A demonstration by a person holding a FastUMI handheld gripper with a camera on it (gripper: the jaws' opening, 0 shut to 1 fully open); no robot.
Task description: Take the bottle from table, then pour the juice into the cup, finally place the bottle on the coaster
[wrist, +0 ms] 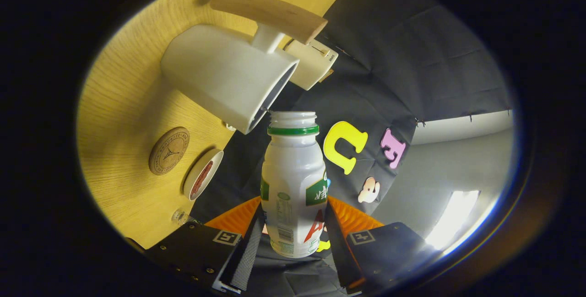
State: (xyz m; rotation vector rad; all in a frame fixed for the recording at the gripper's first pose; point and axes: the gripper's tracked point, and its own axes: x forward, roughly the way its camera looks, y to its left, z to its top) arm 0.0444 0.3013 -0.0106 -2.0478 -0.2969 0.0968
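Observation:
My gripper [293, 230] is shut on a white plastic bottle [293, 182] with a green neck ring and no cap, both fingers pressing its lower body. The whole view is rolled hard over, so the wooden table [123, 105] stands like a wall beside the bottle. The bottle's open mouth sits just by the rim of a large white cup [224, 75] with a wooden handle [270, 11]. I see no liquid running. A round cork coaster [168, 150] lies on the table below the cup, off to the side of my fingers.
A small white dish with a red inside [203, 173] lies on the table next to the coaster. A white boxy object [313, 61] stands behind the cup. A small clear cap-like thing [179, 216] rests near the table's edge. Black booth cloth hangs beyond.

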